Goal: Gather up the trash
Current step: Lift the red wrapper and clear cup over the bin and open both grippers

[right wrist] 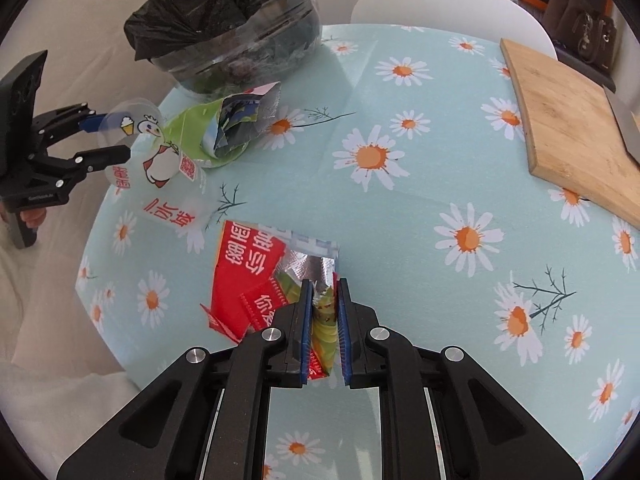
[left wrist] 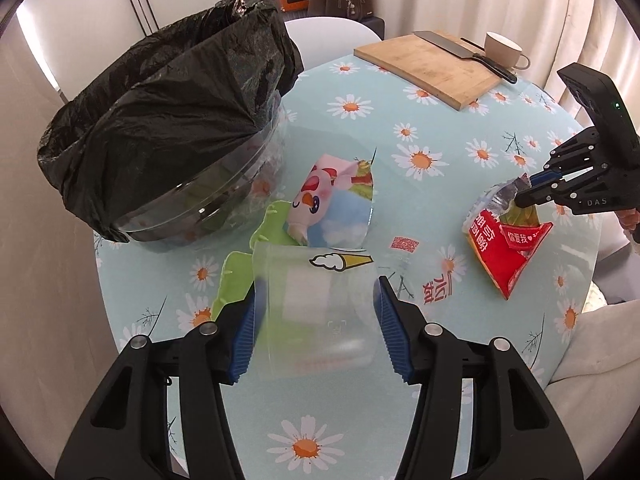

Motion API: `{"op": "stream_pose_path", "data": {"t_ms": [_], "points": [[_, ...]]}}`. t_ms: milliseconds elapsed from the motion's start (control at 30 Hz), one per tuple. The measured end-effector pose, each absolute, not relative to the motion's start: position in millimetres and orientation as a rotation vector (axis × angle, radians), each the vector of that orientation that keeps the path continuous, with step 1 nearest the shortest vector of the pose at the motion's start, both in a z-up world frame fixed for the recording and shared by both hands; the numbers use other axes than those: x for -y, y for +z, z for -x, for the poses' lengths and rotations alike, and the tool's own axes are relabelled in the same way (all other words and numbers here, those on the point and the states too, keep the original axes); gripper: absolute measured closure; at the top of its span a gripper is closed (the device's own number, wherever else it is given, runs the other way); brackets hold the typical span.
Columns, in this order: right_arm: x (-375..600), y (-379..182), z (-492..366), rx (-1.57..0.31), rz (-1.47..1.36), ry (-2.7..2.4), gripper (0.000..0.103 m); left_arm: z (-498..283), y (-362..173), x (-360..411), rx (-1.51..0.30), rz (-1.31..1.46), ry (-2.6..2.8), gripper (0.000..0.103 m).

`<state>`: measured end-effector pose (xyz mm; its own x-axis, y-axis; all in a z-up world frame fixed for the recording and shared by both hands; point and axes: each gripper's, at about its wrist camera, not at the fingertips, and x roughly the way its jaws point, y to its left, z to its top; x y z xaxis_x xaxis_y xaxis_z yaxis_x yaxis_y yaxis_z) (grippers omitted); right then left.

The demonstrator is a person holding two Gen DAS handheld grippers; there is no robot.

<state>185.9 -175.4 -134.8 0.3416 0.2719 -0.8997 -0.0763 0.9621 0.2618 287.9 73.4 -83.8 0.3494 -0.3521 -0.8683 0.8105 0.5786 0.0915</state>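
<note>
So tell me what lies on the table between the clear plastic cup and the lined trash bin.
In both wrist views, a green wrapper with a cartoon-printed packet on top lies between the clear cup and the bin.

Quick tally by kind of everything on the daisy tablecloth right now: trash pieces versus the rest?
Trash pieces: 4 (clear plastic cup in the left gripper, red snack wrapper in the right gripper, cartoon foil packet, green plastic lid)
Black-bagged clear bins: 1
Wooden cutting boards: 1
Cleaver knives: 1
Beige mugs: 1
Total: 8
</note>
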Motion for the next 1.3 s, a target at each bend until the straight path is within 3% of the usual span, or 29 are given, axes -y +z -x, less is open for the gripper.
{"op": "stream_pose_path", "data": {"t_ms": [867,1300], "points": [[222.5,-83.8,-177.0,-1.064,-0.034,0.443,0.092,-195.1,-49.0,-81.7,-0.859,-0.311,-0.371,0.048],[237.9,-55.1,-182.9,-1.014,-0.02,0.442,0.092,-191.8,-17.7,-75.2,-0.803,-0.258,-0.218,0.048]]}}
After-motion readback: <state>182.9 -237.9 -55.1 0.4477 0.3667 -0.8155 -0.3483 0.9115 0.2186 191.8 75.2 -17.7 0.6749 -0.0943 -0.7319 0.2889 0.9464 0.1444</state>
